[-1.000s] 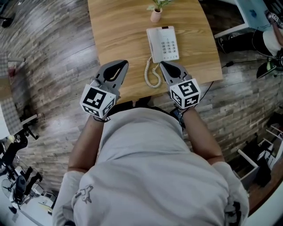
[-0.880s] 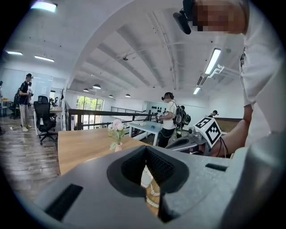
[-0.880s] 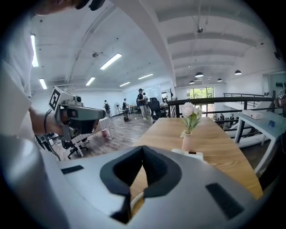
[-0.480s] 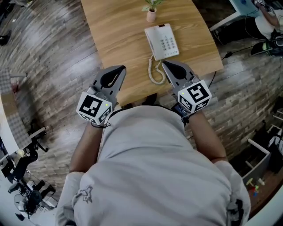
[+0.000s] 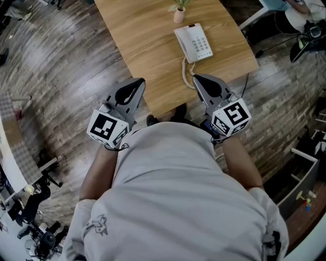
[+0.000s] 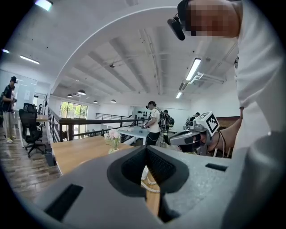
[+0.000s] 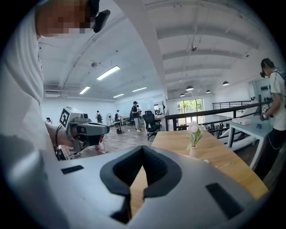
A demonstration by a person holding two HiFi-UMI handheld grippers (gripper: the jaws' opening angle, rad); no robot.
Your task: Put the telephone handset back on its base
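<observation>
A wide bare stretch of the wooden table (image 5: 147, 46) is offered across its left and middle, from the near edge to the far one. The right part is taken up by the telephone (image 5: 194, 43). Its coiled cord (image 5: 185, 74) is strung toward the near edge, just beside the right gripper (image 5: 199, 78). The far edge is blocked near the telephone by a small potted plant (image 5: 179, 14). Open floor (image 5: 66, 76) is left beside the table's left side, while the floor to the right is crossed by a cable (image 5: 265, 48).
</observation>
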